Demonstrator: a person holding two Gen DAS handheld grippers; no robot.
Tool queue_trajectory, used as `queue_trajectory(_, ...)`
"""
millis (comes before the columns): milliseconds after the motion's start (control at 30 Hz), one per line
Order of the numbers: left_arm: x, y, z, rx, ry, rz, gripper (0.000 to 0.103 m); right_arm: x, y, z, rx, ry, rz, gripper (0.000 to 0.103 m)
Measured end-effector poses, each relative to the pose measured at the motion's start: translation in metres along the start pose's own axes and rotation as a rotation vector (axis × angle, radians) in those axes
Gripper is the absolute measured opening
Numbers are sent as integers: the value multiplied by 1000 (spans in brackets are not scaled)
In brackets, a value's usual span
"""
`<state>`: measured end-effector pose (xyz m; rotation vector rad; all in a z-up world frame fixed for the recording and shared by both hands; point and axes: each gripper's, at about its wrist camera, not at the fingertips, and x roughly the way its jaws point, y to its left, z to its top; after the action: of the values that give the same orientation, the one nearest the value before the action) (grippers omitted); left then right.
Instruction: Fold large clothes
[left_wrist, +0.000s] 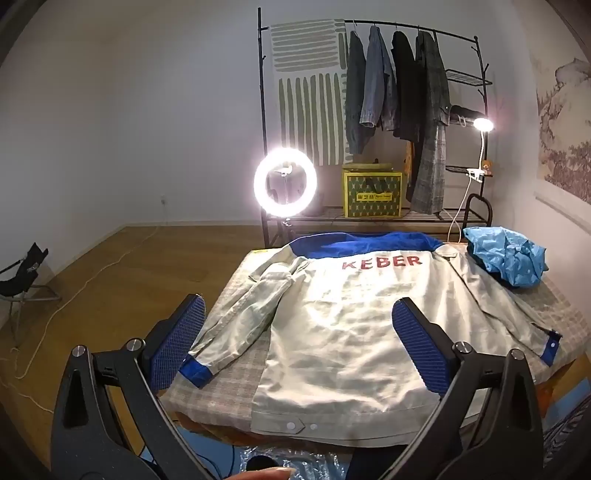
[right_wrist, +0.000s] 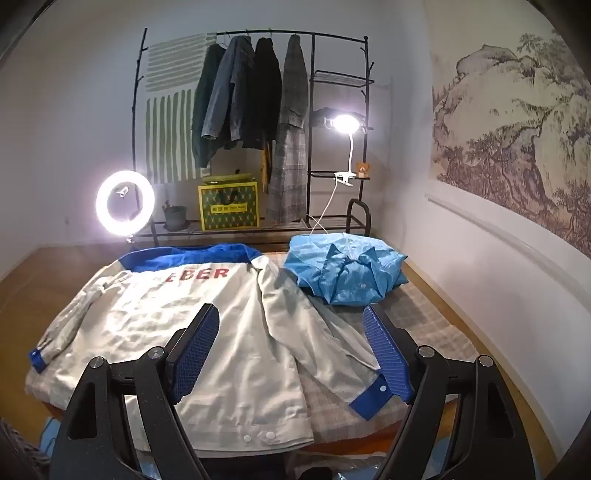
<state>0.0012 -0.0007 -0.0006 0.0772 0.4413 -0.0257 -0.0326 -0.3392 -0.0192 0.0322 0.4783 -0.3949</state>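
Observation:
A cream work jacket (left_wrist: 343, 325) with a blue collar, blue cuffs and red letters lies back-up, spread flat on the table; it also shows in the right wrist view (right_wrist: 229, 325). Both sleeves lie out to the sides, the left cuff (left_wrist: 195, 371) near my left gripper's left finger and the right cuff (right_wrist: 371, 397) by my right gripper's right finger. My left gripper (left_wrist: 299, 339) is open and empty above the jacket's lower left part. My right gripper (right_wrist: 291, 349) is open and empty above the jacket's lower right part.
A crumpled light blue garment (right_wrist: 347, 273) lies at the table's far right corner (left_wrist: 506, 258). The table has a checked cloth (right_wrist: 436, 332). Behind stand a clothes rack (left_wrist: 399, 92) with hanging coats, a ring light (left_wrist: 284, 181), a clip lamp (right_wrist: 345, 123) and a yellow box (right_wrist: 229, 208).

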Motion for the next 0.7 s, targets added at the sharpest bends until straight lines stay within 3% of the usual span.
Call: queue_trajectory(700, -4, 0, 7, -24, -39, -25, 103, 3, -12, -16, 20, 4, 2, 80)
